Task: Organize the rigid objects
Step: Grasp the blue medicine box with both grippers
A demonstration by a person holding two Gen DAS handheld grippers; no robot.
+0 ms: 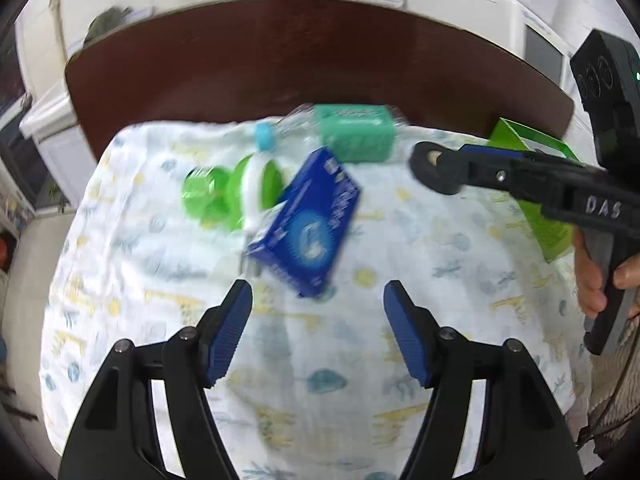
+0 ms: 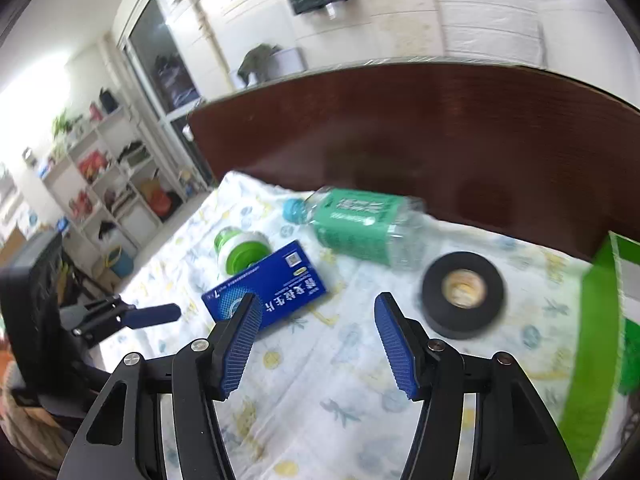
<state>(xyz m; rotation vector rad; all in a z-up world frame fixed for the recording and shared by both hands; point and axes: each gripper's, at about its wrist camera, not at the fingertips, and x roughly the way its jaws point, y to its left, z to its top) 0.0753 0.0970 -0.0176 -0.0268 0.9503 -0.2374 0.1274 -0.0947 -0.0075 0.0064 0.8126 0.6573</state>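
A blue carton lies flat on a patterned cloth. Beside it sits a green-and-white jar. Behind both lies a clear bottle with a green label and blue cap, on its side. A black tape roll lies flat, right of the carton. My left gripper hovers open just short of the carton, holding nothing. My right gripper is open and empty, between carton and tape.
A bright green open box stands at the cloth's right edge. The cloth covers part of a dark brown table. A hand grips the right tool's handle. Shelves stand off to the left.
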